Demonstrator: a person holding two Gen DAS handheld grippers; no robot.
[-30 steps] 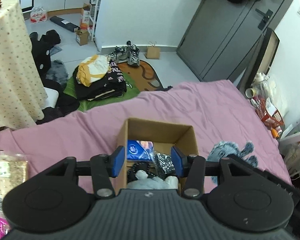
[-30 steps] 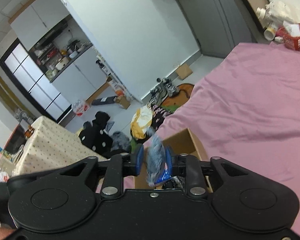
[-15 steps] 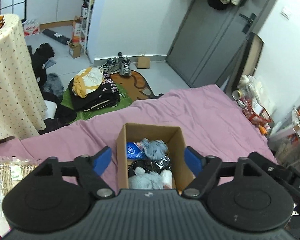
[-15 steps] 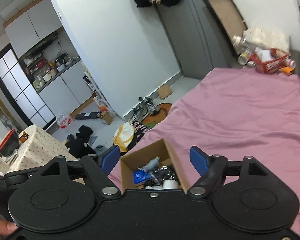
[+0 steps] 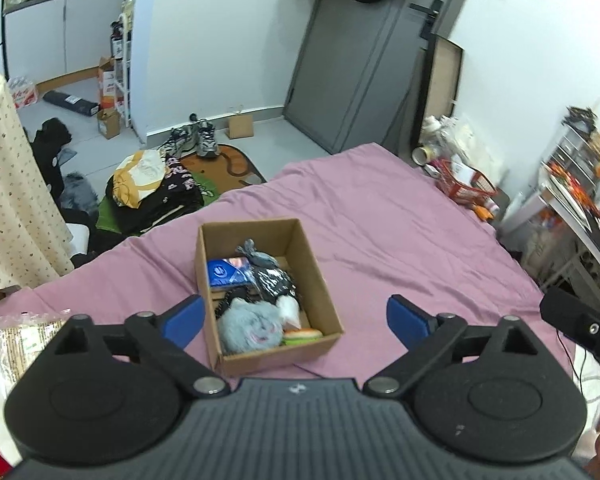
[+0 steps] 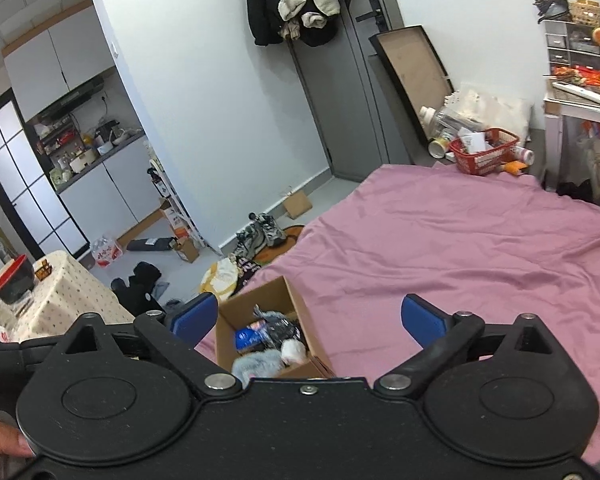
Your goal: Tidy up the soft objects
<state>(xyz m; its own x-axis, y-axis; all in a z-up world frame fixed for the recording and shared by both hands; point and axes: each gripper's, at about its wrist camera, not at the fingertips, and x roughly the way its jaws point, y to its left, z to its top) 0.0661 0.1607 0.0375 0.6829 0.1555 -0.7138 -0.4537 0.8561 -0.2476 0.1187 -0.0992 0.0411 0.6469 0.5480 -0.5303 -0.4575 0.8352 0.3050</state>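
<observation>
open cardboard box (image 5: 268, 292) on the pink bedsheet (image 5: 400, 240), just ahead of and between the left gripper's (image 5: 294, 320) blue fingertips (image 5: 182, 320). inside: a fluffy grey-blue plush (image 5: 248, 326) at the near end, a blue packet (image 5: 226, 272) at the far left, a black patterned soft item (image 5: 276, 282) in the middle, a grey tufted piece (image 5: 254, 254) toward the far wall, a white soft piece (image 5: 290, 308) and a small burger-like toy (image 5: 302, 334) in the near right corner. all packed close, touching one another.

left gripper spread wide, holding nothing, touching nothing, raised above the sheet.

from the right wrist view, same box (image 6: 260, 332) low and left of centre, nearer the left fingertip (image 6: 192, 318). right gripper (image 6: 308, 320) likewise spread wide and empty, clear of box and sheet.

further off past the bed: red basket (image 6: 484, 152) of clutter by the wall, pile of clothes (image 5: 152, 188) on the floor beyond the box.
</observation>
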